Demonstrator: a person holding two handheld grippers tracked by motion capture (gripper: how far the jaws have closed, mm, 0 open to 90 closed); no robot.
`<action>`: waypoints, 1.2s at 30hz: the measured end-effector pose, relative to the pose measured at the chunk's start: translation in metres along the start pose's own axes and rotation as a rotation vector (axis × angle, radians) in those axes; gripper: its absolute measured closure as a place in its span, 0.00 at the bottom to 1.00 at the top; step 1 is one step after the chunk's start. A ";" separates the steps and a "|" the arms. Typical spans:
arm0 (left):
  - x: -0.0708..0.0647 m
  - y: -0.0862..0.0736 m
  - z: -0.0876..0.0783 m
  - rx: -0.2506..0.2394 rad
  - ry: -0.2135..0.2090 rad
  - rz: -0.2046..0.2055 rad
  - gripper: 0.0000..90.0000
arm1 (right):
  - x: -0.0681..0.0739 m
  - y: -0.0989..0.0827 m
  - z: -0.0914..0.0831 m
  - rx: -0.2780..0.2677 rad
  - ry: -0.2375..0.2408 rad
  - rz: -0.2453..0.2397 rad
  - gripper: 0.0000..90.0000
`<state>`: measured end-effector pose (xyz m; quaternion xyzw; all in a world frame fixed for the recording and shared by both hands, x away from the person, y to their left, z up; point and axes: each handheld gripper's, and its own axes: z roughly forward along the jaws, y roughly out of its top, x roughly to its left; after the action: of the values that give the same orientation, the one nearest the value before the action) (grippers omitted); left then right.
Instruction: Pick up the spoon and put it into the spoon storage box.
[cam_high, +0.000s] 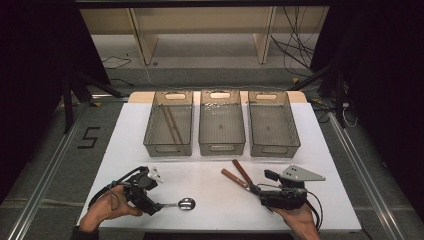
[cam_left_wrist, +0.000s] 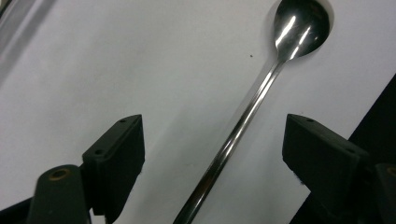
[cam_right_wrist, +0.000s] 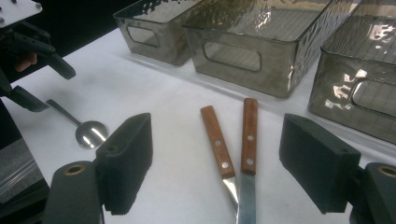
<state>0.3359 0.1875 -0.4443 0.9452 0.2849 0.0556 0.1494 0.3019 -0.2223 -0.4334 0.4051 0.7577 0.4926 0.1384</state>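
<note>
A: The left gripper (cam_left_wrist: 212, 154) stands with its jaws wide apart, and the handle of the spoon (cam_left_wrist: 247, 116) runs up between them, touching neither pad. It grips nothing. The spoon lies flat on the white table (cam_high: 210, 190), bowl pointing away from the hand, near the table's front edge.

B: So the risk there is a poor catch?

A: Likely. The handle is thin, polished and flush with the table, and it crosses the gap at a slant. If the jaws close from this height, the pads could meet above it, or pinch one edge so that it swivels or skids away. And the dark drop at the table's edge sits just beside the right-hand pad, so a nudge that way might send the spoon off.

B: And the other hand?

A: The right gripper (cam_right_wrist: 217, 172) is also open wide and holds nothing. Two wooden-handled knives (cam_right_wrist: 233, 144) lie between its jaws, side by side, handles toward the bins and blades meeting near the camera. Closing here could take both at once or scissor one over the other, and one could then slip out on the way.

B: Farther out?

A: Three clear bins (cam_high: 221, 122) stand in a row at the back, close together; the left one holds what look like chopsticks (cam_high: 171, 125). A badly gripped piece carried that far might strike a rim or drop into the wrong bin.
</note>
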 end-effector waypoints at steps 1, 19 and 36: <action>0.000 0.000 0.002 0.008 0.006 0.000 0.22 | 0.000 0.000 0.000 0.000 0.001 0.000 0.30; -0.012 0.005 0.019 0.101 -0.026 0.142 0.48 | 0.000 0.000 0.000 0.005 0.001 -0.004 0.30; -0.015 0.015 0.022 0.148 -0.070 0.220 0.73 | 0.000 0.000 0.001 0.010 0.005 -0.004 0.30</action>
<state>0.3350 0.1618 -0.4611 0.9806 0.1773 0.0175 0.0819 0.3026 -0.2215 -0.4345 0.4033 0.7612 0.4895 0.1355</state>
